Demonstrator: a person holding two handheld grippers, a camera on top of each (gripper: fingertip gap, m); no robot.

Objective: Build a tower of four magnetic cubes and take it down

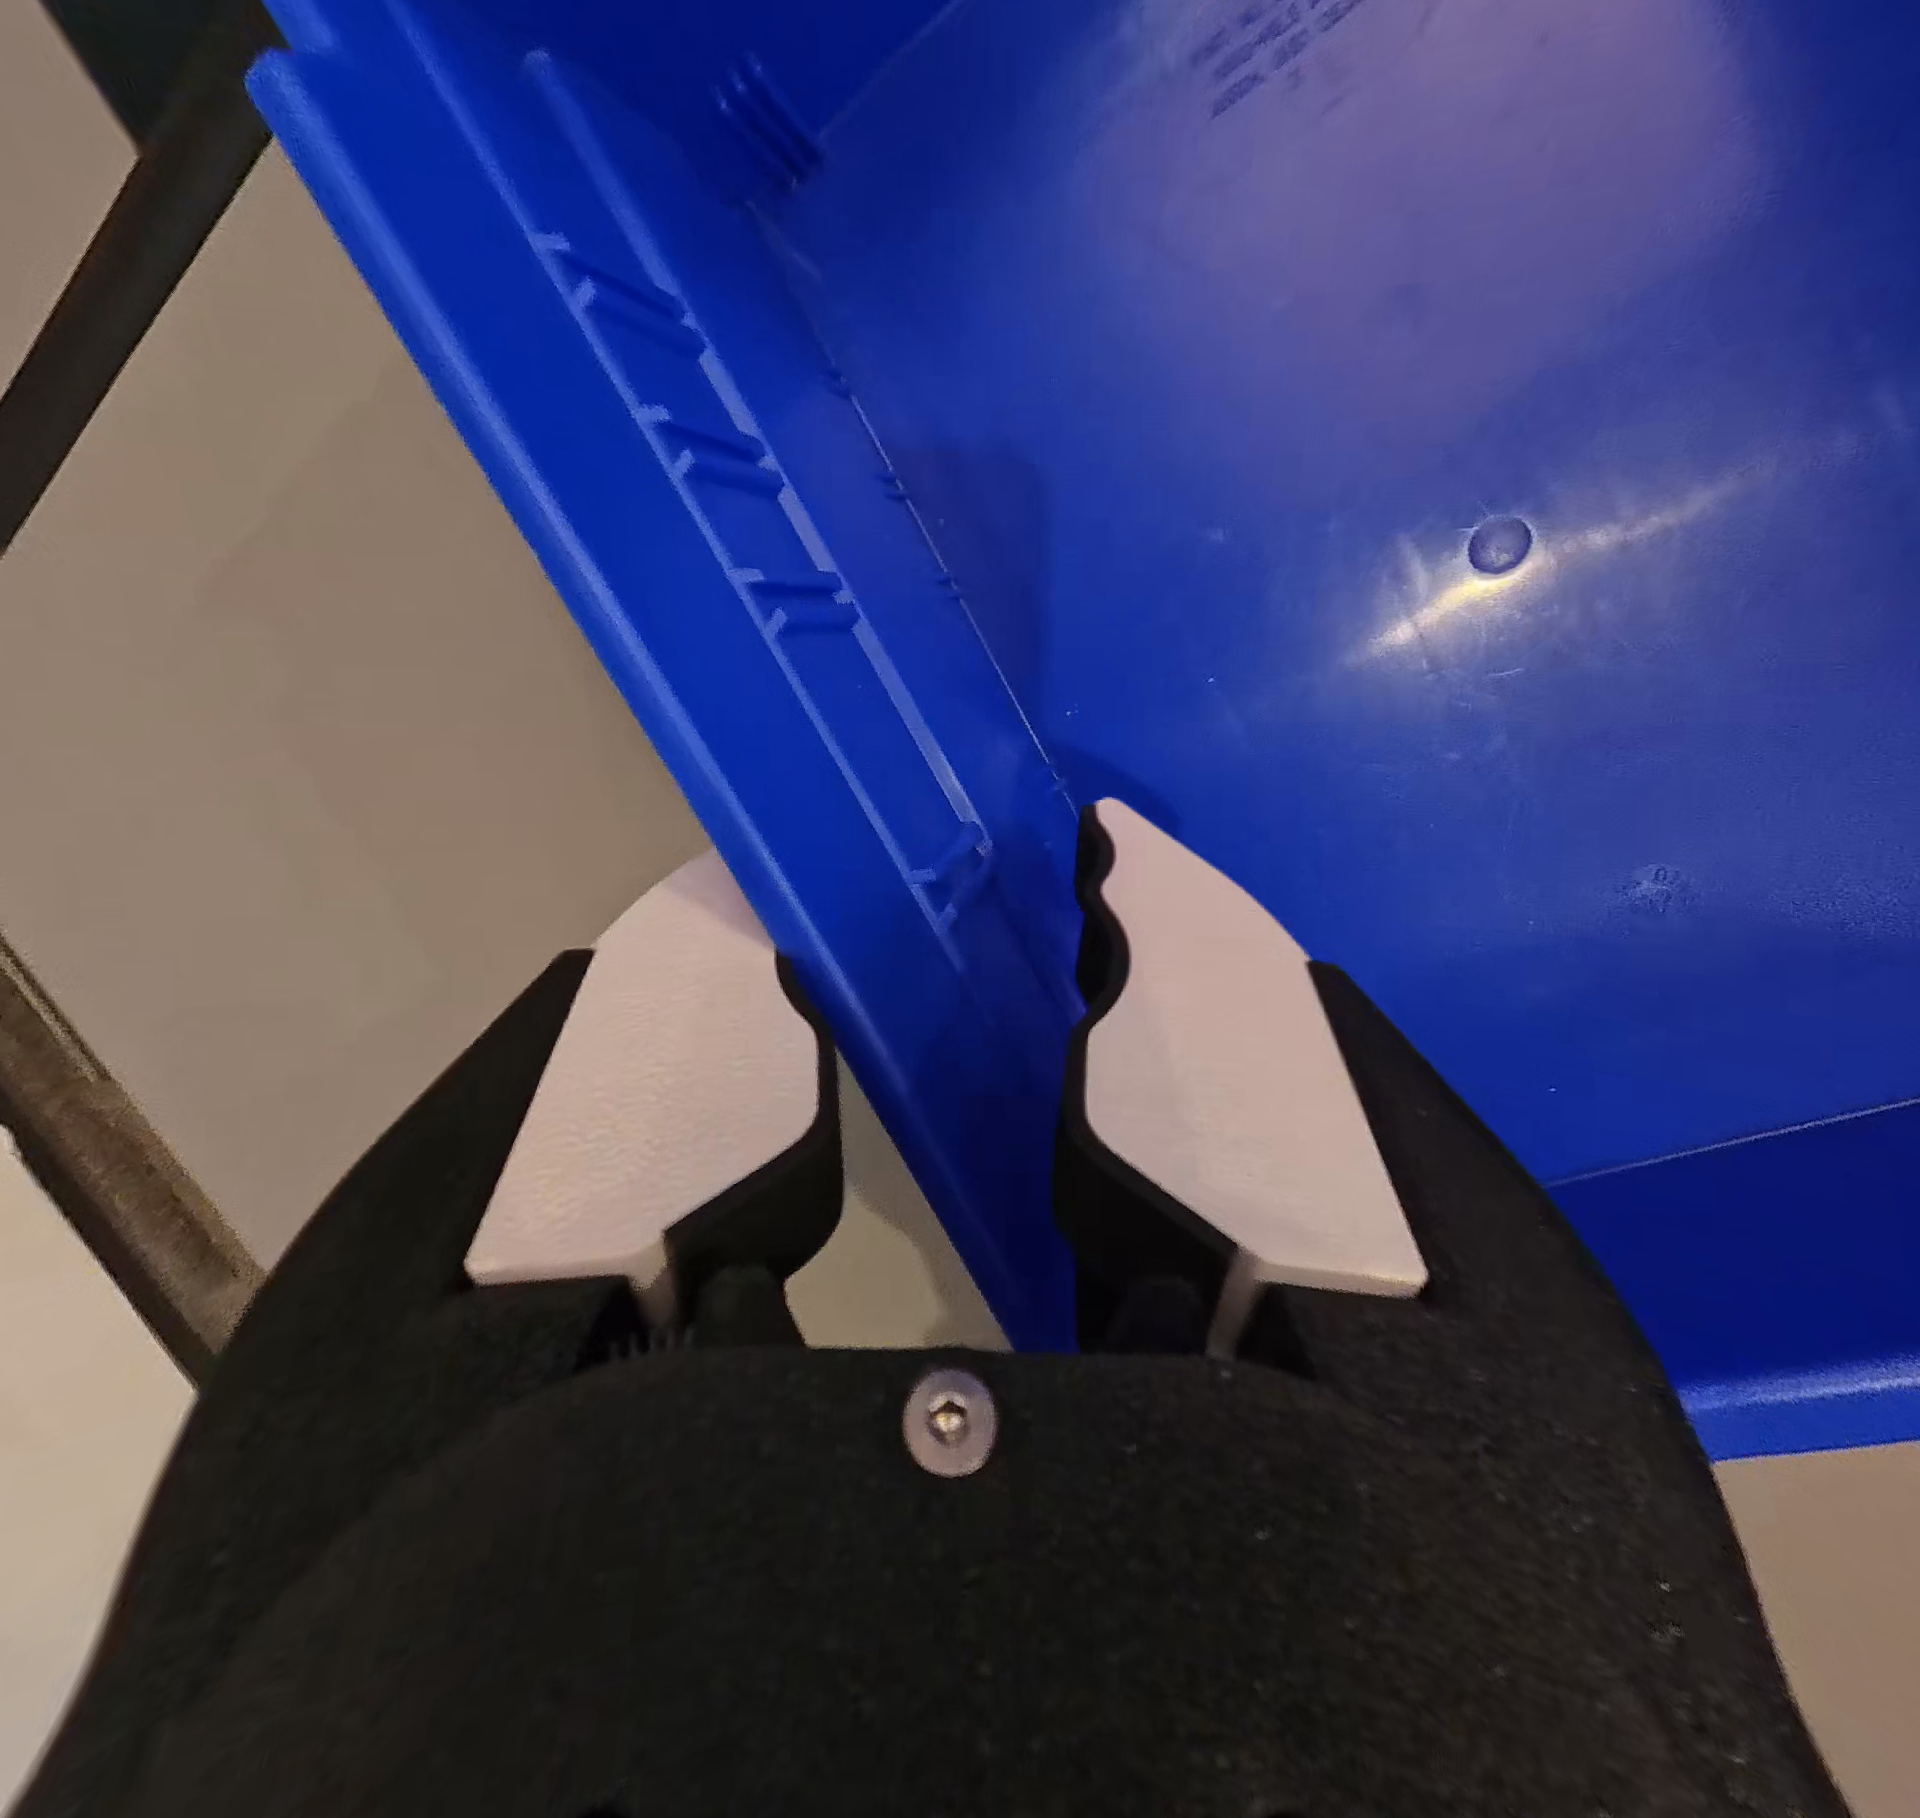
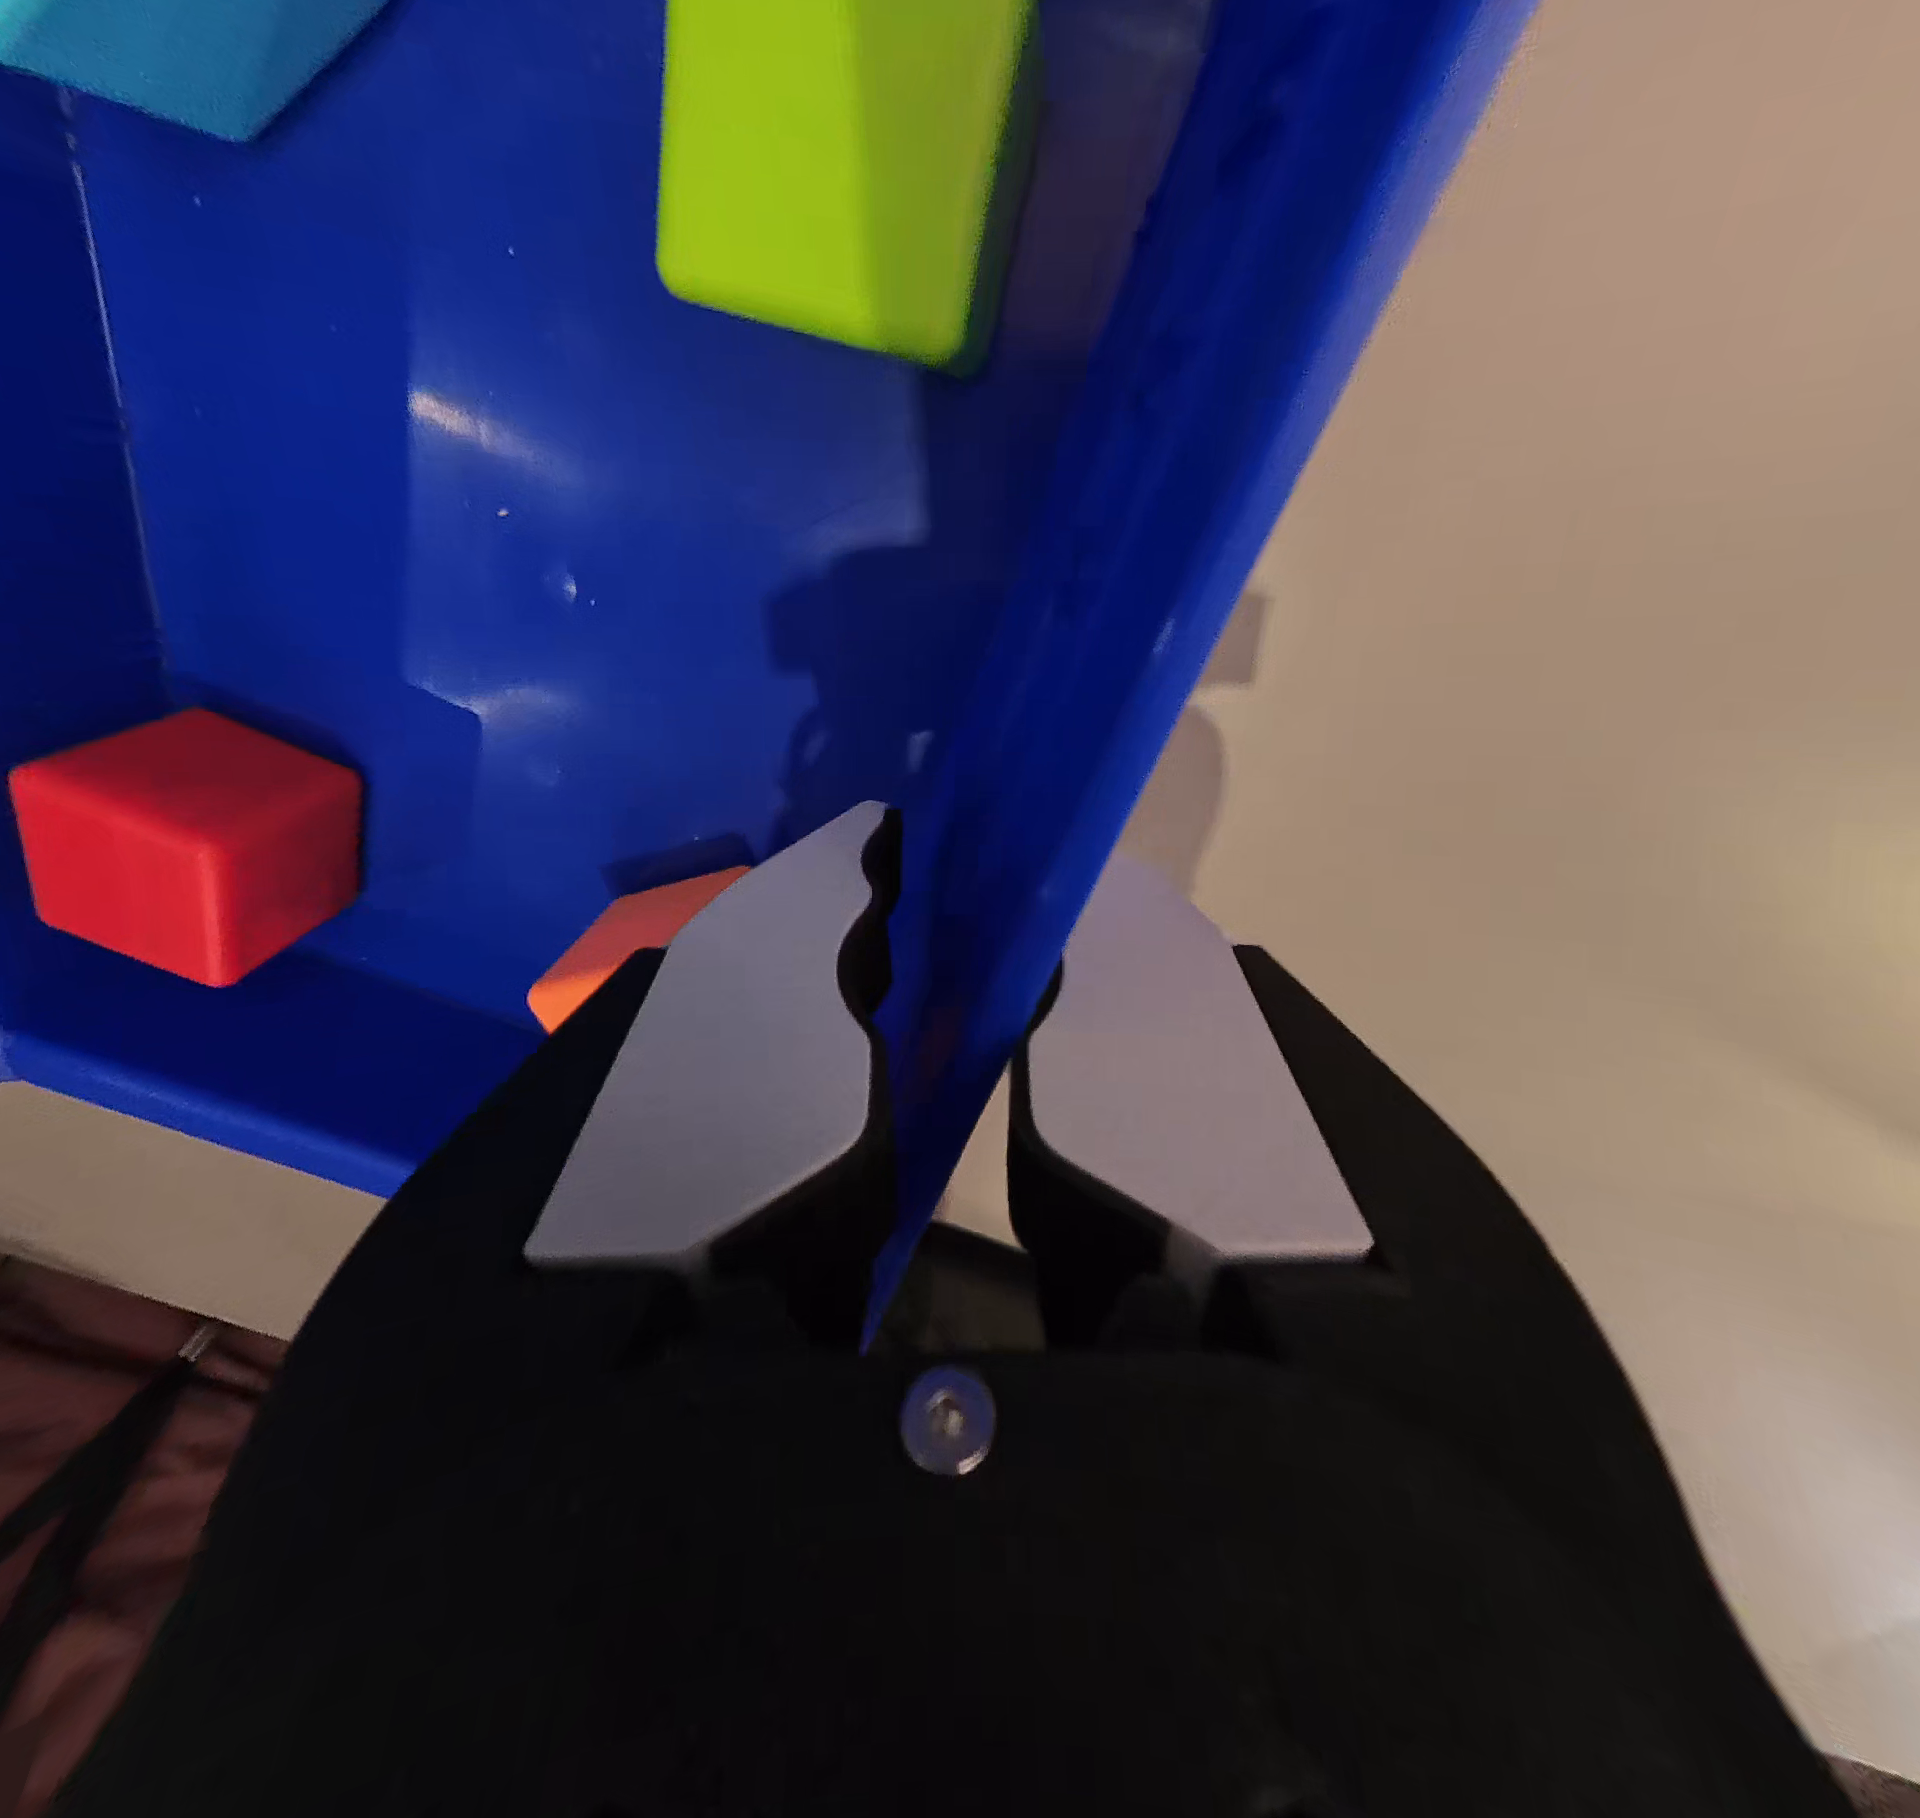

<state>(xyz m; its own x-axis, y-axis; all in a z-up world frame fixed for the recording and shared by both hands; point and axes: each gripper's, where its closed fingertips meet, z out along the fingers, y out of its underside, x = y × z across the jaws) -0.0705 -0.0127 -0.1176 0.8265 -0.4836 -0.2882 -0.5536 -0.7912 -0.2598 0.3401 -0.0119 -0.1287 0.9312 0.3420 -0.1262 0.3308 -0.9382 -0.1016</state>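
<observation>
Along opposite walls of the bin [image 1: 1351, 418], my left gripper [image 1: 951, 937] and right gripper [image 2: 971, 927] each pinch a wall. Green cube [image 2: 842, 127], red cube [image 2: 187, 843], teal cube [image 2: 177, 2] and orange cube [image 2: 623, 937] lie loose inside; they look rigid and light, best gripped across flat faces.

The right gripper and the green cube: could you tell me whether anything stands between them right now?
Yes. The right gripper is closed on the blue bin's side wall, so it is occupied. Inside the bin, nothing visible lies between its inner finger and the green cube.
</observation>
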